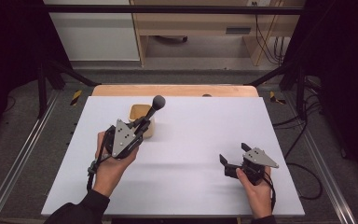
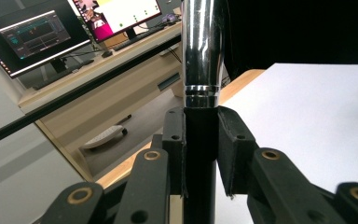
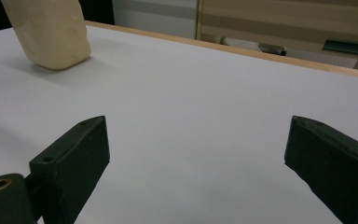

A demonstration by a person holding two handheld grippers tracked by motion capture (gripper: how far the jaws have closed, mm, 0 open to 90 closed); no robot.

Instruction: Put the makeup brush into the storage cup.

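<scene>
Nearest my high view, 2 forearms come in from the bottom edge, each hand carrying a hand-held gripper over the white bench (image 1: 191,186). I note the left hand-held gripper (image 1: 142,125) is clenched on the black handle of a microphone-like tool (image 1: 154,106) with a chrome shaft and a round dark head, held slanted up and away, its head above the cream cup (image 1: 142,120) standing on the bench's far-left part; the left gripper view shows both pads (image 2: 233,140) pressed to the handle. I log the right hand-held gripper (image 1: 234,158) as released, jaws wide with nothing between them, low over the bench's near-right part, well apart from the cup.
</scene>
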